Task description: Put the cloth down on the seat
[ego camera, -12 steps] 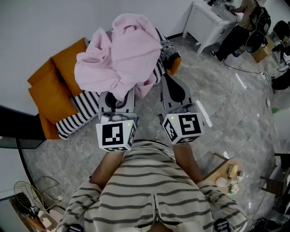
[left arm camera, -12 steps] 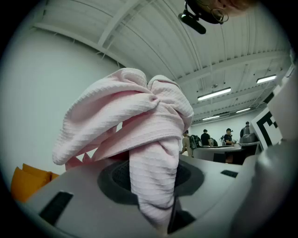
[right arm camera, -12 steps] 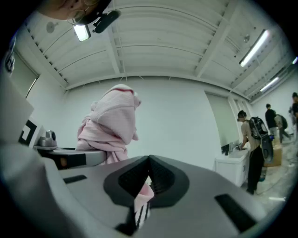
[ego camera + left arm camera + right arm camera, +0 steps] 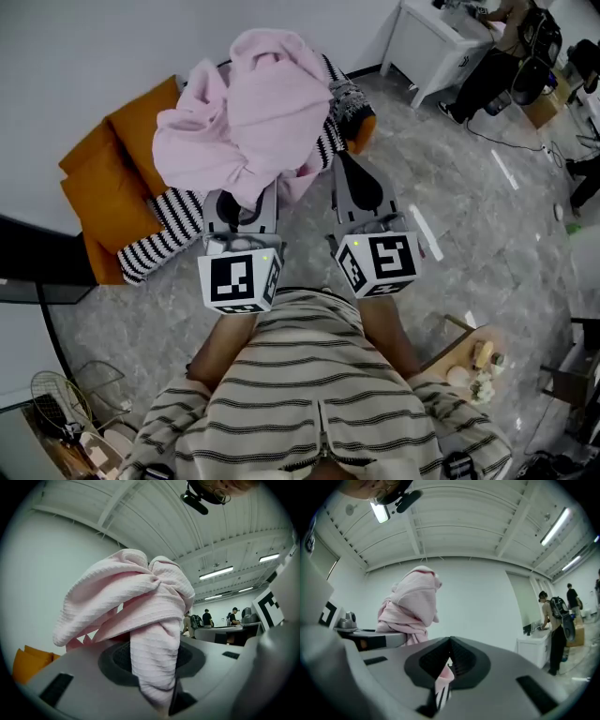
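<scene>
Pink cloth bunched in a loose heap at upper centre of the head view, raised over the orange seat and striped throw at upper left. Left gripper clamped on a thick fold, jaws kept wide by the wad. Right gripper almost closed, seemingly pinching a thin edge. Looks soft, light and limp, ribbed rather than slick; probably sags and spills wherever unsupported. Better taken at two spread edges than by the middle wad.

Open lab-like workroom: white desk, strip lights, people at bench (orange sofa too).
</scene>
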Motion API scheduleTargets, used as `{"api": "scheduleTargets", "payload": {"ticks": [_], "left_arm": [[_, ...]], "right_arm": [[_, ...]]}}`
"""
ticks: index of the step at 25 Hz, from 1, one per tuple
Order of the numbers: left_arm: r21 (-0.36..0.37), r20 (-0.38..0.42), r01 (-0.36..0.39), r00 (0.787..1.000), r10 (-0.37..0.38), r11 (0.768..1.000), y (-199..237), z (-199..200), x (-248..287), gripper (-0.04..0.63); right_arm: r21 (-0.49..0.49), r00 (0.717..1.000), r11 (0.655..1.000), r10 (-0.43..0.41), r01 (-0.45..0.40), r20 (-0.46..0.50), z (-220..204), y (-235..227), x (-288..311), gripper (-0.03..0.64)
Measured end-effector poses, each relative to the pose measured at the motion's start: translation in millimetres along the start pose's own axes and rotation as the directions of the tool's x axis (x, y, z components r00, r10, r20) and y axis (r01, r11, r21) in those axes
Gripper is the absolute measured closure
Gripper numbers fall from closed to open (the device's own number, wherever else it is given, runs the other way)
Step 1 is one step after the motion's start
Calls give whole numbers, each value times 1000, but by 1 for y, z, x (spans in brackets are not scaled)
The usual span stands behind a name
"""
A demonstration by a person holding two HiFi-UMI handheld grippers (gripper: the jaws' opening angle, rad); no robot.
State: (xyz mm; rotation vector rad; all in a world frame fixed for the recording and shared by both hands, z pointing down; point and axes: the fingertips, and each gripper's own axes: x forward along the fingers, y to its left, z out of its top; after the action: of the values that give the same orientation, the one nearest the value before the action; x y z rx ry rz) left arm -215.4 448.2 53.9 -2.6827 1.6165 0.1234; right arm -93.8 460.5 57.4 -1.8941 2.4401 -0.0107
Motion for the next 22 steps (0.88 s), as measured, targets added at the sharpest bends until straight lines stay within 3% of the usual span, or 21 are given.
{"api": "scheduleTargets", "payload": {"ticks": [17, 22], "left_arm": [[18, -7, -60, 998, 61, 998, -59, -4, -4, 443], [24, -22, -87, 996, 88, 996, -59, -11, -7, 442]], "right_arm": [[58, 997, 995, 82, -83, 13, 0, -47, -36, 604], [75, 996, 993, 93, -93, 7, -8, -53, -34, 604]]}}
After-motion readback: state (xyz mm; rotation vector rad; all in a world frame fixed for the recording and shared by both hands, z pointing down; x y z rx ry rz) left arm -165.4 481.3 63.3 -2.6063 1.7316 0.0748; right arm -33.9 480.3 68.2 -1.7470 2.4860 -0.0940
